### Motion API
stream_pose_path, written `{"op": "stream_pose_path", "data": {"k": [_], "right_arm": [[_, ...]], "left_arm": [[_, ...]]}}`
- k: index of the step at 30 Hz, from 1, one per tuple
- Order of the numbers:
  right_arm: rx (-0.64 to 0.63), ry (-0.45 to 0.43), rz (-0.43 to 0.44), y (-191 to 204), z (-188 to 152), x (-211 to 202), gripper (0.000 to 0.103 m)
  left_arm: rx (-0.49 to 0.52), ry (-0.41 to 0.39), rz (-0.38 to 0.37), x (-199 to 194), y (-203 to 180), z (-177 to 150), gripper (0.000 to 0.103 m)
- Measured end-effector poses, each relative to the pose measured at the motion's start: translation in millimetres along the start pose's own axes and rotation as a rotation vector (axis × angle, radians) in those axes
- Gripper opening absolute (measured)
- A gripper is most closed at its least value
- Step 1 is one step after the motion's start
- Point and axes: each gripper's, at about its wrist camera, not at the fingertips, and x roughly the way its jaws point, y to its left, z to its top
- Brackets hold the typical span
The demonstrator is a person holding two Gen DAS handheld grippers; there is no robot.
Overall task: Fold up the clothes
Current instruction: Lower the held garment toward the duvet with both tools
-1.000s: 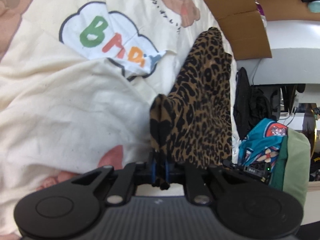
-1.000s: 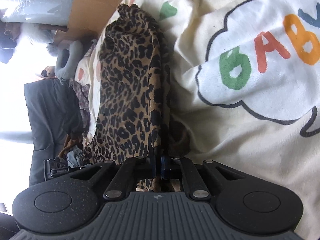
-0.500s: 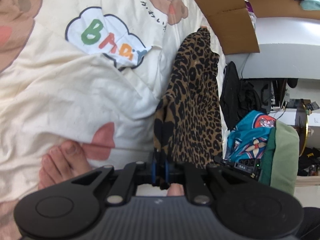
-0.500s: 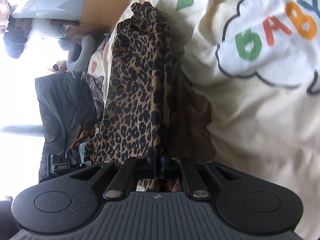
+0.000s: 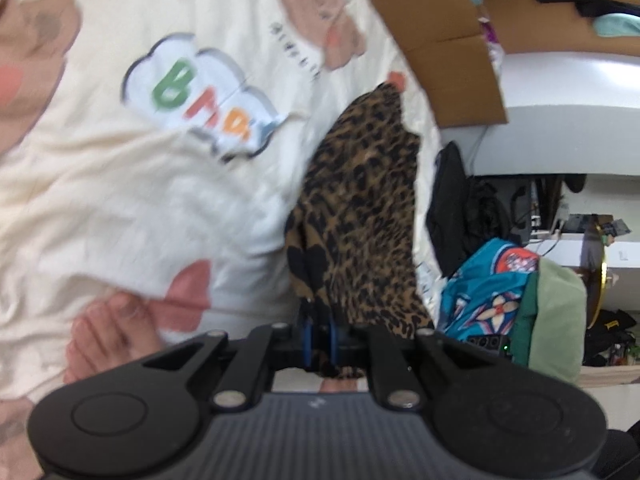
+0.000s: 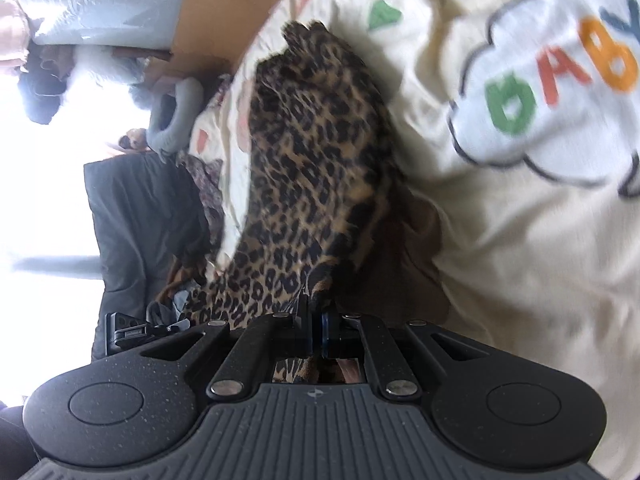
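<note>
Now the left tool (image 5: 319, 336) and right tool (image 6: 316, 330) each pinch the leopard cloth (image 5: 360, 216) above the bedsheet (image 5: 120, 200).

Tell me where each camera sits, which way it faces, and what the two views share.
Left wrist: on the left gripper, looking forward and down along its fingers at the leopard-print garment it pinches; the person's bare toes show.
Right wrist: on the right gripper, looking forward and down at the same garment, pinched; none of the person's body shows clearly.
Shared: the garment, the cream bedsheet with its BABY cloud, and cardboard.
</note>
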Motion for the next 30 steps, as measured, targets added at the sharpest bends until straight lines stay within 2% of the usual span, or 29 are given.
{"op": "stream_pose_path", "data": {"k": [8, 16, 20, 30], "right_arm": [[-0.036, -0.069, 0.026, 21.5, 19.7, -3.5, 0.002], [-0.059, -0.137, 0.042, 31.3, 42.0, -1.8, 0.002], [-0.056, -0.179, 0.043, 32.3, 52.1, -1.4, 0.002], [-0.058, -0.247, -0.001, 27.4, 76.1, 9.0, 0.002]], "left_arm": [[0.053, -0.101, -0.001, -10.0, -28.6, 23.4, 0.009], [0.049, -0.208, -0.016, -10.9, -38.3, 45.7, 0.009], [0.056, -0.238, -0.034, -5.0, -41.9, 57.5, 0.009], [0.051, -0.277, -0.021, 21.3, -38.3, 84.9, 0.009]]}}
